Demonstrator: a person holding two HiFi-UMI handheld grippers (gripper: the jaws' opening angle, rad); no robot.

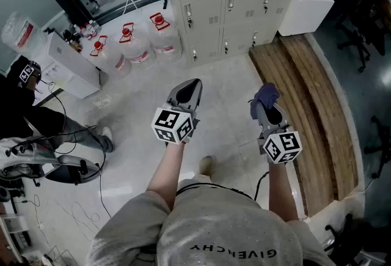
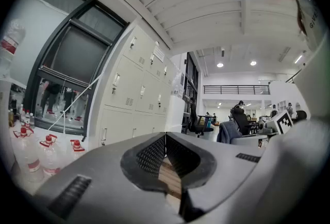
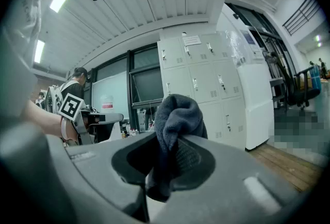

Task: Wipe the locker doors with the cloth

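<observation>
While the right gripper [image 1: 265,107] clamps the cloth [image 1: 266,93] ready for the far locker doors [image 1: 226,2], the left gripper [image 1: 187,93] is closed, empty.

The lockers [image 1: 226,2] were cream. Before them, the cloth [image 1: 266,95] was dark blue-grey; the left gripper [image 1: 193,85] and right gripper [image 1: 269,110] were grey, their cubes [image 1: 173,125] patterned black and white. Left of the lockers, jugs [image 1: 135,48] had red caps [image 1: 127,30]; planks [image 1: 308,93] to the right were brown.

A dark blue-grey cloth [image 3: 175,115] is held bunched between the fingers [image 3: 219,164] of the right gripper [image 3: 172,140]. The pale locker doors [image 1: 201,8] are shut, well apart from it.
</observation>
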